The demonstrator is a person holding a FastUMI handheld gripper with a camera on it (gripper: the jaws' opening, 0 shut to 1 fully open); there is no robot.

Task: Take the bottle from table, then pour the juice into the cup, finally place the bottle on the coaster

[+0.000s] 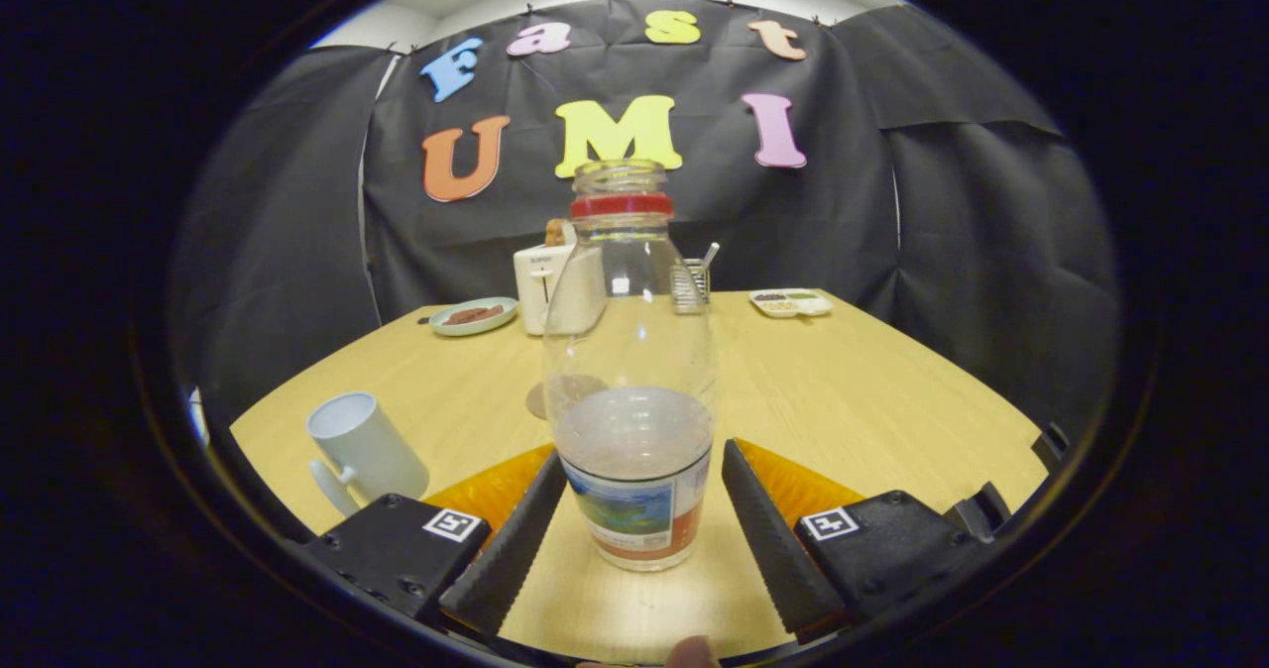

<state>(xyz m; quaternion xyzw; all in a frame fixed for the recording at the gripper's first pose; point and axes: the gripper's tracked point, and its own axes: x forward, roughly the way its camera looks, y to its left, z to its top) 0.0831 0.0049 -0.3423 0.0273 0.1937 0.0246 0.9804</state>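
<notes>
toaster (543, 286): white, far edge of table (872, 390), something brown in its slot | plate (474, 316): left of toaster, brownish food on it | rack (692, 284): far edge, utensil upright in it | tray (791, 302): far right, compartmented

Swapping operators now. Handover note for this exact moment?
Gripper: fingers open, one on each side of the bottle's base, not visibly pressing on it.
Bottle: upright on the table, uncapped, pale juice filling roughly its lower part.
Cup: upright on the table, off to the left of the fingers.
Coaster: flat round disc on the table just beyond the bottle, partly seen through it.
Done: approach only.
Left: close on the bottle, lift, pour into the cup, set the bottle on the coaster.
</notes>
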